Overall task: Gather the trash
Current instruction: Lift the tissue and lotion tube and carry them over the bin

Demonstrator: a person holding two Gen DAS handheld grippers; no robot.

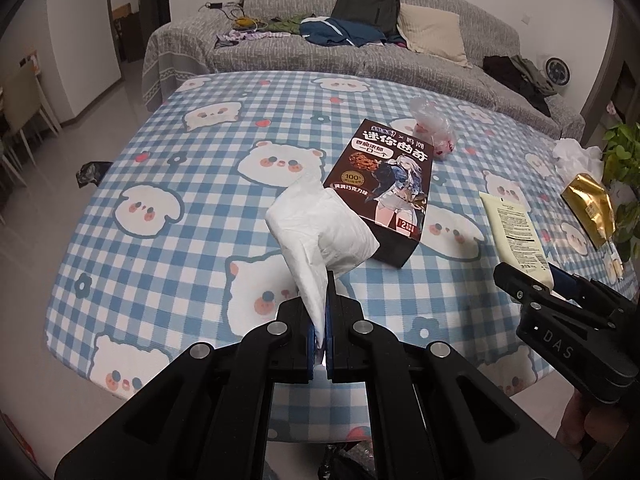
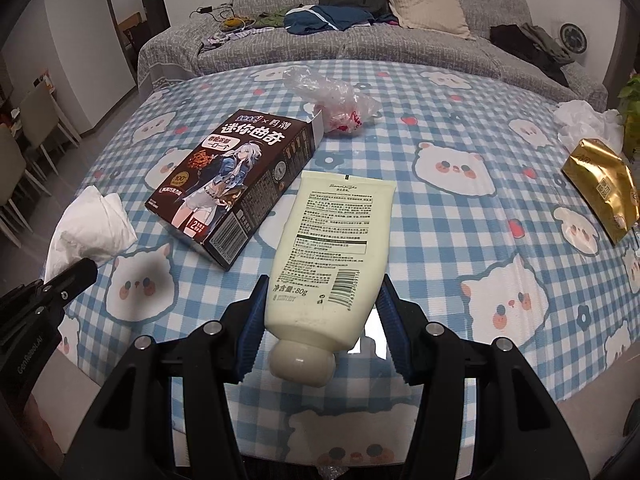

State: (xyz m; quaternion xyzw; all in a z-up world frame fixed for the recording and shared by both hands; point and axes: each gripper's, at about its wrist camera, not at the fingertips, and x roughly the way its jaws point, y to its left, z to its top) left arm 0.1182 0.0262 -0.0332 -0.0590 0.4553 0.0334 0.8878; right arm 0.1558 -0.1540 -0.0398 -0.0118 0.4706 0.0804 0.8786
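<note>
Before me is a table (image 2: 460, 240) with blue checked bear cloth. On it lie a dark cookie box (image 2: 232, 184), a crumpled clear plastic bag (image 2: 336, 100), a gold pouch (image 2: 600, 184) and white crumpled paper (image 2: 584, 120).

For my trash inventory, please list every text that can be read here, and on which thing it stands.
"迷你曲奇", "100%": brown cookie box.
"净含量:80g": cream tube; its small print is unreadable.
"DAS": right tool.
"GenRobot.AI": left tool.
Gold pouch: label too blurred.

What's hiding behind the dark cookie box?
Behind the dark cookie box sits a crumpled clear plastic bag with red print on the blue checked tablecloth. Its lowest edge is covered.
</note>
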